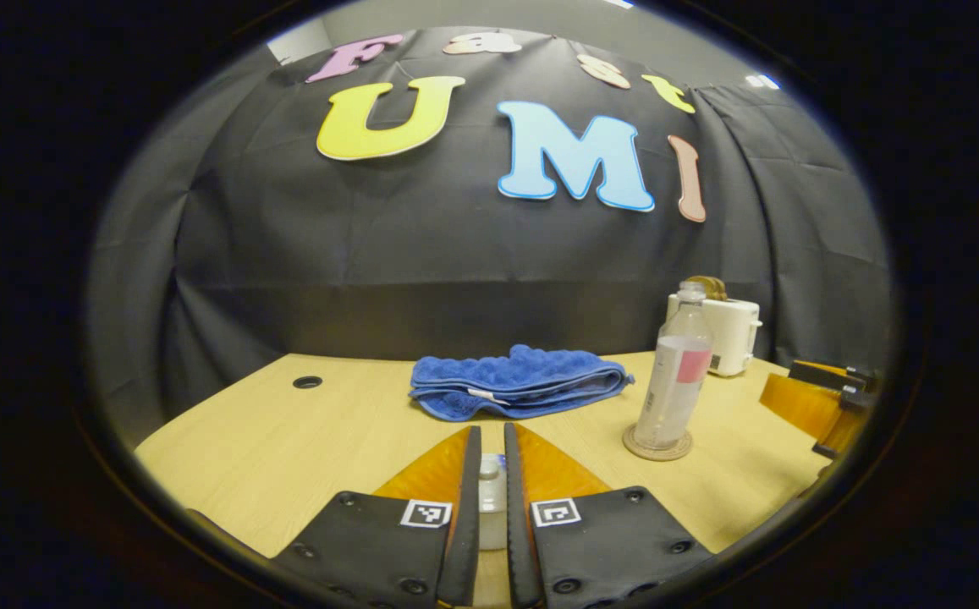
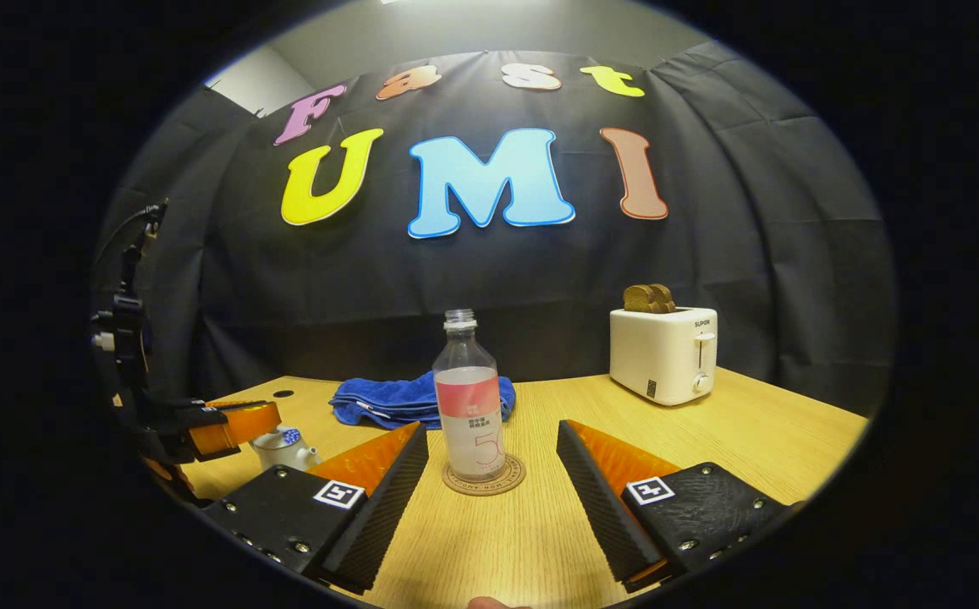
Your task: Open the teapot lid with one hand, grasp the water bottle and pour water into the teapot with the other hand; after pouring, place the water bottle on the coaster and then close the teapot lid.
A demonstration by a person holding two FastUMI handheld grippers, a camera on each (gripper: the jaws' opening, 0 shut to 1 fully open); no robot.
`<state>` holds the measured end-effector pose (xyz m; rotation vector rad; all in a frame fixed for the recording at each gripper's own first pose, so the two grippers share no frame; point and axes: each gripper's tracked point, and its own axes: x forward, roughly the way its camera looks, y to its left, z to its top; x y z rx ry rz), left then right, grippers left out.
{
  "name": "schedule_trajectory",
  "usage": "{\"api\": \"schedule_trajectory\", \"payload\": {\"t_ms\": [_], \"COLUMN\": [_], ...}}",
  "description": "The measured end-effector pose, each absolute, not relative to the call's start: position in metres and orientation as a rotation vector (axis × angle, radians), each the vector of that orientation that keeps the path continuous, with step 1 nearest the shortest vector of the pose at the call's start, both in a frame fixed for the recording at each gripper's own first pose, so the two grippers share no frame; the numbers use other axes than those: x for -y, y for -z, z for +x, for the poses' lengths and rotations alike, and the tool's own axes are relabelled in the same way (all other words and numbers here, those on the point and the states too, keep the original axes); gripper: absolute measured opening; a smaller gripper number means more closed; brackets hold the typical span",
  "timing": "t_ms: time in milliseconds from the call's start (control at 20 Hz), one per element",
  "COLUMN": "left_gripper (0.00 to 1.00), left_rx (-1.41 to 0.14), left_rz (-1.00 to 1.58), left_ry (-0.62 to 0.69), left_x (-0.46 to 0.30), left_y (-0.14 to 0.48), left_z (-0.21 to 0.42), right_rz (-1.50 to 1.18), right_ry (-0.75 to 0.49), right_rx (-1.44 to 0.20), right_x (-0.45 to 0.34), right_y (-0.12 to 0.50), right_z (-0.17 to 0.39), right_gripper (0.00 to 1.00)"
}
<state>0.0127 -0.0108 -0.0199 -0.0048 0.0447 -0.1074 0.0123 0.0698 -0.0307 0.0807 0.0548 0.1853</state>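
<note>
Recording booth: black cloth wall (image 2: 489, 271) behind a wooden table (image 2: 760, 448).

The uncapped water bottle (image 2: 470, 397) stands upright on the coaster (image 2: 484, 476); the white teapot (image 2: 283, 447) sits well apart.

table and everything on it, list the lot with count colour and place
table: one, light wood, a round hole near its far left corner
water bottle: one, clear with pink label, uncapped, upright on the coaster
coaster: one, brown, round, mid-table
teapot: one, white with blue pattern, front left
towel: one, blue, folded, toward the back
toaster: one, white, back right, brown bread in its slot
left gripper: jaws nearly together around the teapot's top
right gripper: jaws wide, just short of the bottle
</note>
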Motion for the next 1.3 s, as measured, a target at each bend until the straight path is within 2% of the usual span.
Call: {"api": "schedule_trajectory", "payload": {"t_ms": [550, 600, 650, 700, 1300], "left_gripper": [0.22, 0.22, 0.22, 0.22, 0.22], "left_rx": [0.013, 0.015, 0.013, 0.011, 0.009], "left_rz": [-0.011, -0.011, -0.009, -0.008, -0.017], "left_ry": [0.115, 0.117, 0.115, 0.112, 0.083], "left_x": [0.016, 0.017, 0.019, 0.018, 0.02], "left_y": [0.018, 0.02, 0.023, 0.027, 0.044], "left_z": [-0.079, -0.085, -0.09, -0.095, -0.108], "right_rz": [0.029, 0.025, 0.023, 0.02, 0.03], "right_ry": [-0.178, -0.176, -0.175, -0.171, -0.16], "right_rx": [-0.052, -0.047, -0.044, -0.042, -0.048], "right_x": [-0.069, -0.069, -0.068, -0.068, -0.062], "right_y": [0.042, 0.041, 0.041, 0.042, 0.055], "right_z": [-0.049, -0.055, -0.059, -0.062, -0.068], "right_gripper": [0.97, 0.92, 0.96, 0.96, 0.97]}}
